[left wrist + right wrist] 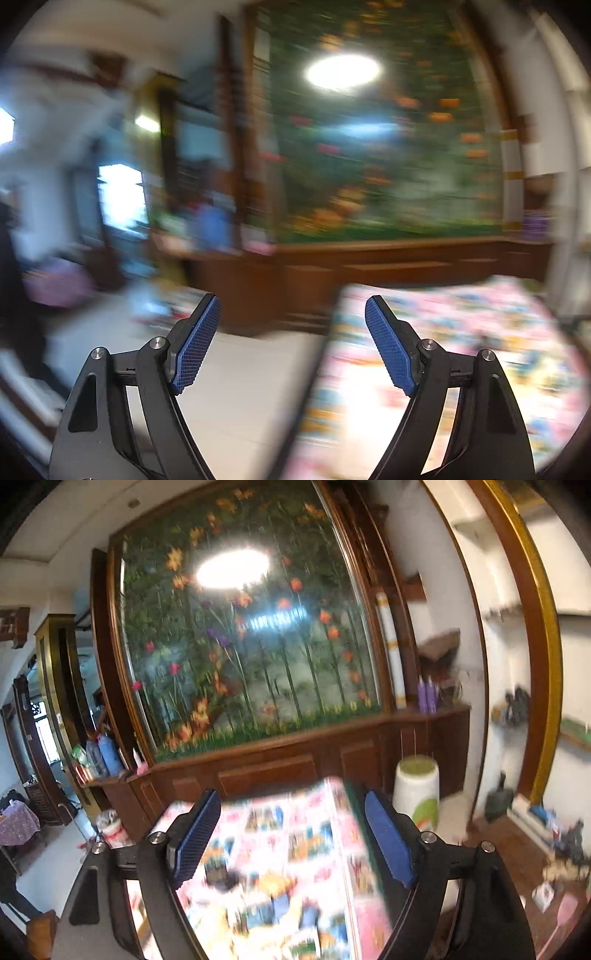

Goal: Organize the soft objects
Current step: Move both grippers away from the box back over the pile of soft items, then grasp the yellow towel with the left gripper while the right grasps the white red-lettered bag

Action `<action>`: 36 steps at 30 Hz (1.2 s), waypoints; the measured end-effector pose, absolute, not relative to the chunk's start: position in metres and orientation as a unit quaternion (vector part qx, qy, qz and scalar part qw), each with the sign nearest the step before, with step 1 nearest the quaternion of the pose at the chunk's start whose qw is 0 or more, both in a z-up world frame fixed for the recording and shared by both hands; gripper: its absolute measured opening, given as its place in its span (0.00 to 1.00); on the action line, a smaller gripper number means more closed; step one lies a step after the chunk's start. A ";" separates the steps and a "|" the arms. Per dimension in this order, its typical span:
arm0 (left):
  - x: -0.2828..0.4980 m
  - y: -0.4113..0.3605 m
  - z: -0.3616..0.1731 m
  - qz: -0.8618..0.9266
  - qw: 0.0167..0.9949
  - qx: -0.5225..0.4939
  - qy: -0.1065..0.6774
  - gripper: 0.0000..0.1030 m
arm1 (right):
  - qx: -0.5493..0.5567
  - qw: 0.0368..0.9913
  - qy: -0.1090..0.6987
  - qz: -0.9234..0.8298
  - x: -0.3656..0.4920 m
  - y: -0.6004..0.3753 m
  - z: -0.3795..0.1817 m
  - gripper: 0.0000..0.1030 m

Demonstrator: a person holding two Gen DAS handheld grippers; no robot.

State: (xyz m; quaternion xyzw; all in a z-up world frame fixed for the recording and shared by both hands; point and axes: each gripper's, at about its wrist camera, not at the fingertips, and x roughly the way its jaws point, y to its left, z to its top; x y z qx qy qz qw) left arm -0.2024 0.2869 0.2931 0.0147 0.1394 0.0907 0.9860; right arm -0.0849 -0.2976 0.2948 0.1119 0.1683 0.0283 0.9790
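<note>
Below both cameras lies a pink patterned cloth [280, 867], spread flat over a surface in front of a dark wooden cabinet [266, 775]. Right view: right hand-held gripper [291, 834] released, blue pads [388, 842] spread wide above the cloth, nothing between them. Left view, heavily blurred: left hand-held gripper [291, 347] likewise released and empty, poised over the cloth's left edge and the pale floor [243, 387] beside it. Behind the cabinet stands a framed glass panel of painted flowers [243, 646]. A white container [417, 794] stands on the floor, right of the cloth.
</note>
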 end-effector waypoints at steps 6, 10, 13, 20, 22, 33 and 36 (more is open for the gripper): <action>-0.159 0.193 0.203 -0.105 0.968 -0.046 0.223 0.79 | 0.106 0.948 0.293 0.057 -0.069 -0.280 0.183 0.79; -0.134 0.141 0.153 -0.166 0.935 -0.073 0.306 0.79 | 0.121 0.916 0.369 0.096 -0.060 -0.261 0.116 0.79; -0.110 0.122 0.127 -0.178 0.909 -0.096 0.364 0.79 | 0.119 0.900 0.402 0.120 -0.048 -0.242 0.085 0.79; -0.078 0.089 0.103 -0.193 0.884 -0.131 0.406 0.79 | 0.106 0.875 0.448 0.153 -0.034 -0.208 0.042 0.79; -0.059 0.074 0.101 -0.193 0.882 -0.125 0.411 0.79 | 0.117 0.869 0.455 0.156 -0.031 -0.208 0.034 0.79; 0.033 -0.001 0.049 -0.204 0.863 -0.096 0.452 0.79 | 0.160 0.868 0.447 0.146 -0.021 -0.238 0.029 0.79; 0.047 -0.017 0.041 -0.198 0.864 -0.079 0.456 0.79 | 0.141 0.868 0.452 0.149 -0.019 -0.236 0.028 0.79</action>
